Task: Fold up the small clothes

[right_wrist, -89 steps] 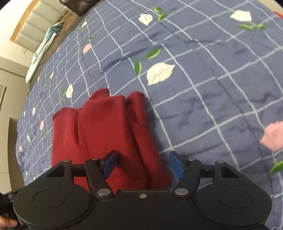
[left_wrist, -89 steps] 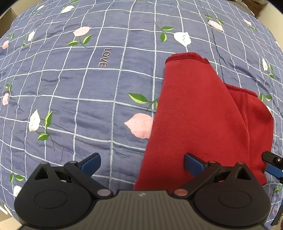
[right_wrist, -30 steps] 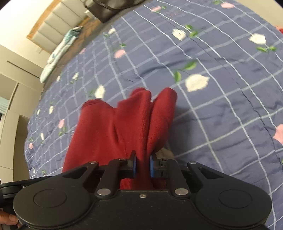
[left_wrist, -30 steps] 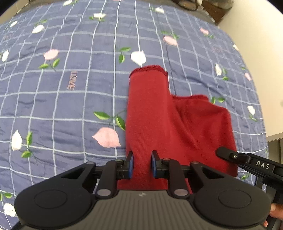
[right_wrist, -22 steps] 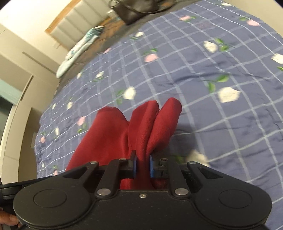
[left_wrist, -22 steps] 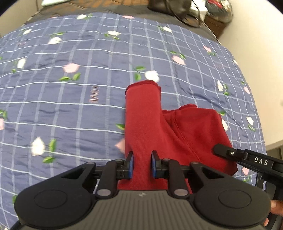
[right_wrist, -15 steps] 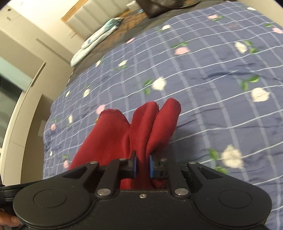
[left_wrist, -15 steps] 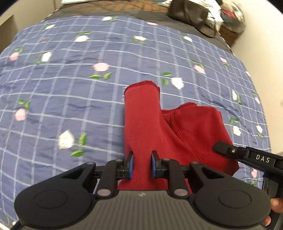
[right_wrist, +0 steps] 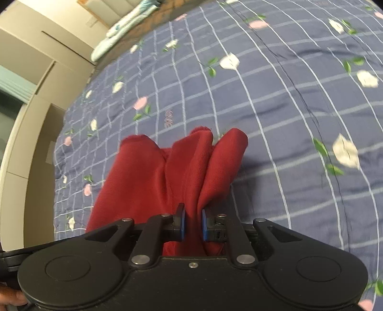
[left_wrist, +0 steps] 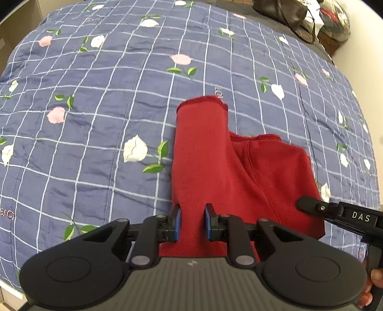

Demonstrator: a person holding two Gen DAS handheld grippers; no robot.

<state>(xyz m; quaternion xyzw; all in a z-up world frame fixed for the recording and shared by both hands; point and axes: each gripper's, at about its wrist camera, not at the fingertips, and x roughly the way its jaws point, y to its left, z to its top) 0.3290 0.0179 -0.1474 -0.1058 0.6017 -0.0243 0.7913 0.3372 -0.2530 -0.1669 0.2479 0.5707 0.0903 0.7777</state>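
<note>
Blue checked bedspread (left_wrist: 100,124), printed with white and pink flowers and green leaves, fills both views and carries the one piece of clothing in sight: a single red garment (left_wrist: 239,172). It looks like small trousers or a sleeved top; which one cannot be told. In the left wrist view its near end is lifted towards the camera, while a long tube of cloth with a ribbed hem (left_wrist: 202,101) reaches away and lies on the bedspread, and a wider part spreads to the right of it.

Two tongs hold it, one at each near corner. The left gripper (left_wrist: 192,223) is clenched on the near end of the long tube, its two blue pads (left_wrist: 177,223) pressing the cloth from both sides. The right gripper (right_wrist: 192,223) is likewise clamped on a bunched fold of the red garment (right_wrist: 153,181), which fans out beyond it into three rounded lobes. From the left view the right gripper's black body (left_wrist: 340,213), lettered DAS, shows at the right edge of the garment, with fingertips of a hand (left_wrist: 373,282) behind it.

Farther off, a dark bag (left_wrist: 280,10) sits past the far edge of the bed, and pale cupboards (right_wrist: 36,100) stand at the left of the right wrist view, with one light folded cloth (right_wrist: 119,26) near the bed's far end.
</note>
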